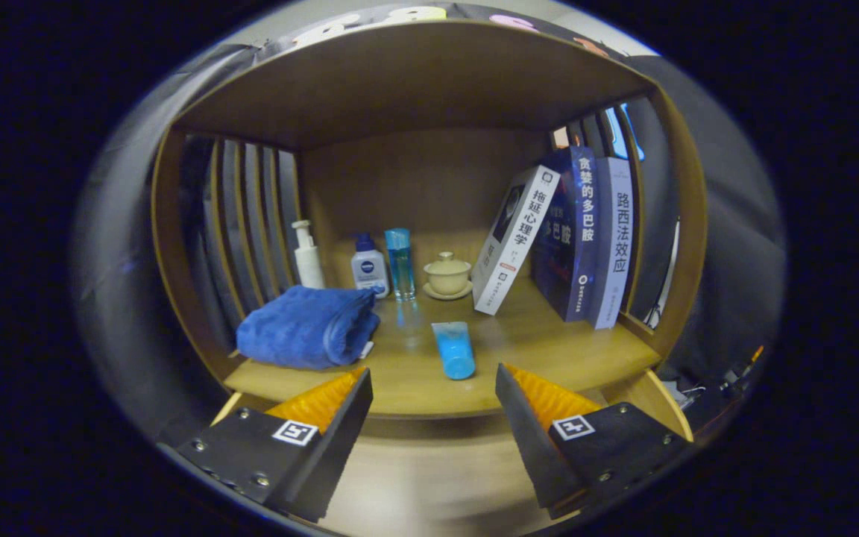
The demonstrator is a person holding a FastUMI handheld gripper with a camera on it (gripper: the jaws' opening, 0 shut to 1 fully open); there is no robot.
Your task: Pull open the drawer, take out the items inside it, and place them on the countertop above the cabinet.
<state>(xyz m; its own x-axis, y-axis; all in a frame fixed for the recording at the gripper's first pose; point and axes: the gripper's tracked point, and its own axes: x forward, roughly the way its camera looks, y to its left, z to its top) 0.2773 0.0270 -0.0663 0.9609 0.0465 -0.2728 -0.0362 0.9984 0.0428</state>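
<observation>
Blue tube [454,349] lies on the countertop [549,350] at twelve o'clock beyond the gripper [433,391], whose fingers gape wide, empty.

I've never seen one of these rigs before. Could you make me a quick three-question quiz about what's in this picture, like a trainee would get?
1. True or false: the hand-held gripper is clamped on the blue towel.
2. Which thing lies on its side on the countertop, just ahead of the fingers?
A. the lidded cup
B. the blue tube
C. the pump bottle
3. Fill in: the three books stand to the ____ of the lidded cup.

Key
1. False: the fingers are spread apart and hold nothing.
2. B
3. right
</observation>
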